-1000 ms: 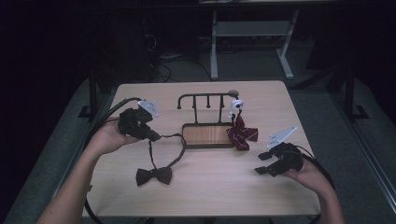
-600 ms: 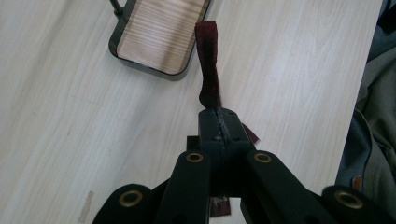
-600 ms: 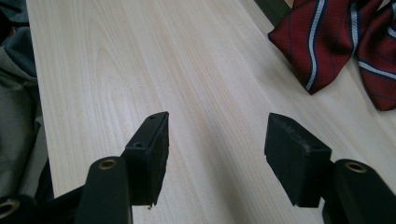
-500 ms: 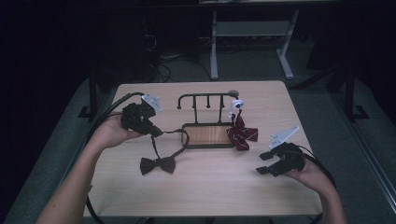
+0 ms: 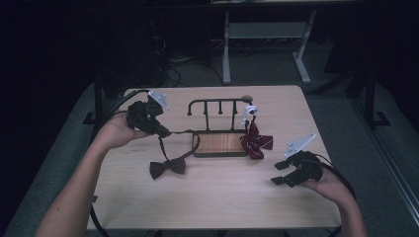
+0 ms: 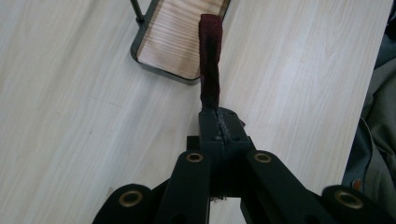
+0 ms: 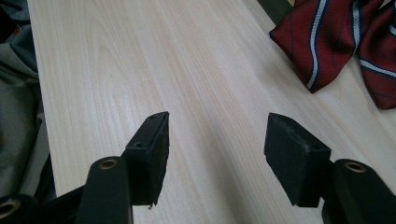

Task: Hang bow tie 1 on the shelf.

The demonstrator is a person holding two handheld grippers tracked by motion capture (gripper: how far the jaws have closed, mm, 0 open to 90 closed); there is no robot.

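While pinched in the left claw (image 6: 218, 122): a flat, dark-red fabric strap (image 6: 209, 65).

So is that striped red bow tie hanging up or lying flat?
Hanging: the striped bow tie dangles from the rack's right end, its lower part touching the table.

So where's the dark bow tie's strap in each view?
High view: strap runs from the left claw down to the dark bow tie, left of the rack.
Left gripper view: centre, pinched in the shut claw, pointing at the rack's wooden base.
Right gripper view: open right claw over tabletop, striped bow tie upper right.
Shared landmark: the pale wooden tabletop.
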